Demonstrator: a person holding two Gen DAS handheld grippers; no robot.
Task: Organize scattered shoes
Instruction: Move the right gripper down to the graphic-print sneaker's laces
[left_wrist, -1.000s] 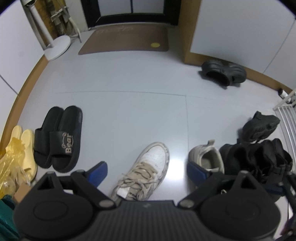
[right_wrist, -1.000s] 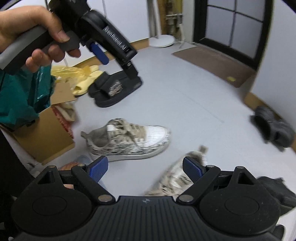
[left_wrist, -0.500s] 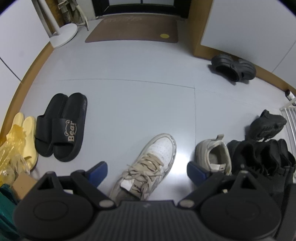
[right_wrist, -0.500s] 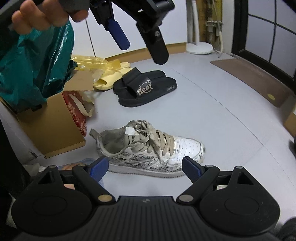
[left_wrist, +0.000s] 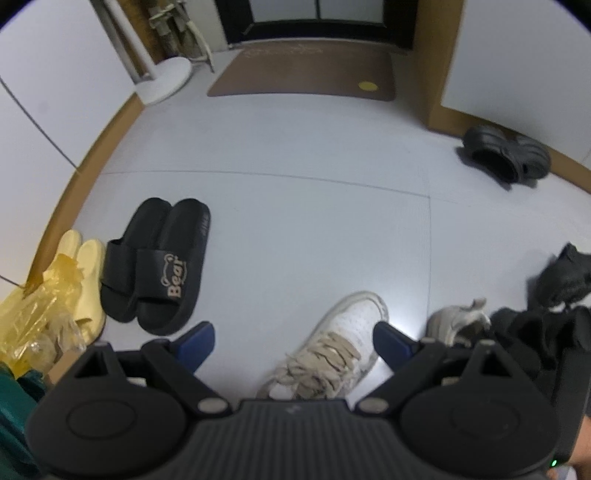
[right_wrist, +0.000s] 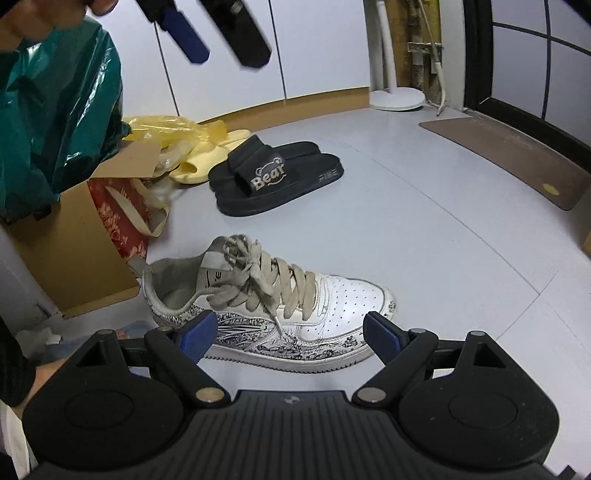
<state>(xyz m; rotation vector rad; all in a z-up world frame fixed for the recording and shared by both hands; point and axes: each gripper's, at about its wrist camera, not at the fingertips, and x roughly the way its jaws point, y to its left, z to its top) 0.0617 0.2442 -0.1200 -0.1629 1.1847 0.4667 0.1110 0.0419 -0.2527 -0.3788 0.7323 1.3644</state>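
Sneaker: white lace-up sneaker (right_wrist: 269, 314) lies on its sole on the grey floor (right_wrist: 424, 236), side-on to the right gripper, toe at 3 o'clock and heel at 9 o'clock in the right wrist view.
Neighbours: cardboard box (right_wrist: 70, 251) stands just beside the heel at 9 o'clock; black slippers (right_wrist: 277, 177) sit as a pair at 12 o'clock, with yellow slippers (right_wrist: 207, 158) beyond them near the wall.
Mate: second pale sneaker (left_wrist: 458, 321) shows at 3 o'clock of the first in the left wrist view, close against a heap of black shoes (left_wrist: 535, 332).
Right gripper: right gripper (right_wrist: 288, 332) has its jaws spread wide and empty, low in front of the sneaker's side, not touching it.
Left gripper: left gripper (left_wrist: 291, 339) is likewise spread and empty, hanging above the sneaker's laces.
Handling: likely light, with a stiff rubber sole and a soft upper that gives under pressure; the leather toe looks smooth and may slip.
Loose parts: laces hang untied and could snag or drag.
Where to hold: across the padded heel collar or the tongue and collar edge, where the pads can pinch one wall of the opening; the full width across the sole seems too broad for a sure hold.
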